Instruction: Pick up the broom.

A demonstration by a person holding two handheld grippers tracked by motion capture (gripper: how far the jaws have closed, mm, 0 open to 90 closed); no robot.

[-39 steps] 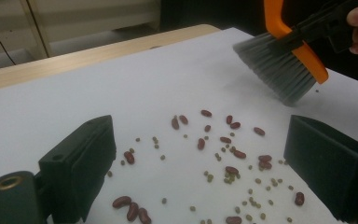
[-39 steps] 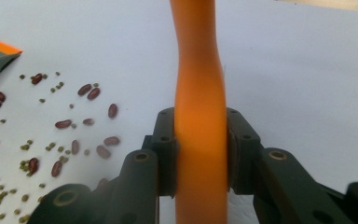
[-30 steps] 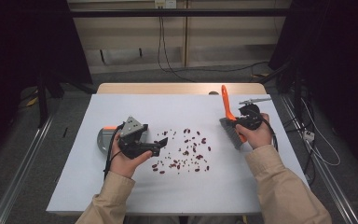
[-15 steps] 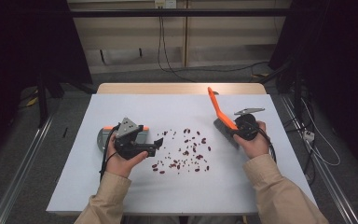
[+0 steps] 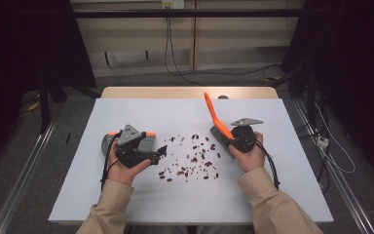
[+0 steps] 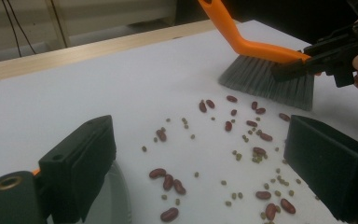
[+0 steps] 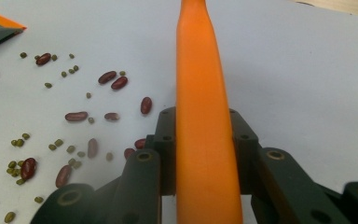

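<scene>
Red kidney beans and small green beans (image 5: 192, 158) lie scattered in the middle of the white table sheet (image 5: 175, 204). My right gripper (image 5: 231, 141) is shut on the orange handle of a hand brush (image 5: 213, 114). The brush's grey bristles (image 6: 265, 81) rest on the sheet just right of the beans (image 6: 242, 140), and the handle (image 7: 203, 93) runs up between the jaws. My left gripper (image 5: 160, 151) sits left of the beans, open, with only beans and bare sheet between its jaws. A grey dustpan with orange trim (image 5: 108, 142) lies under and behind it.
A bare strip of wooden tabletop (image 5: 185, 92) borders the sheet's far edge. Cables lie on the floor behind the table and to its right. Bare sheet stretches along the front and far left of the table.
My right hand has carried the brush leftward and slightly down toward the beans, and its handle now leans further left. The left hand has barely moved.
</scene>
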